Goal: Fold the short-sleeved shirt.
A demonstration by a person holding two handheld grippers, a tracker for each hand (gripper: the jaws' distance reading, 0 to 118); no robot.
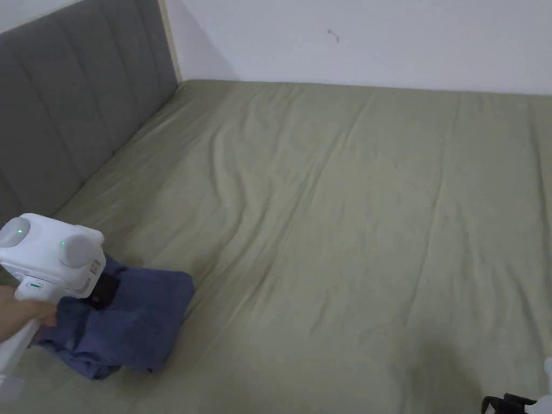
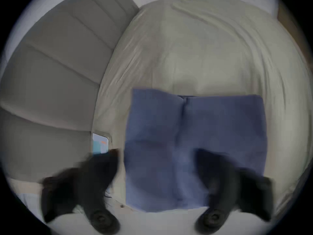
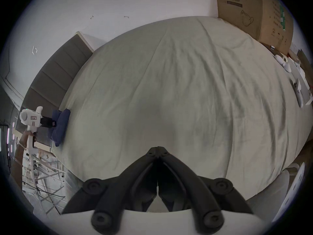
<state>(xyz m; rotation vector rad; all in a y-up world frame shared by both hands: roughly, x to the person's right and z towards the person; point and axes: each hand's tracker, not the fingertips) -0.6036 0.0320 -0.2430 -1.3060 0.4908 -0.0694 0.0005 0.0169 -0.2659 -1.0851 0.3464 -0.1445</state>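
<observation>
A folded blue shirt (image 1: 126,318) is seen on the green bed sheet (image 1: 350,215), the left gripper (image 2: 157,169) spread wide above it, nothing held; the right gripper (image 3: 157,149) is closed, empty.

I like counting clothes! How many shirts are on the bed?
1. A folded blue shirt lies at the bed's near left corner, by the headboard, right in front of the left tool. None elsewhere on the sheet.

Most of my green bed sheet (image 1: 350,226) lies bare across the frame's middle and right; the folded shirt (image 1: 129,323) and grey headboard (image 1: 70,118) crowd the left.
</observation>
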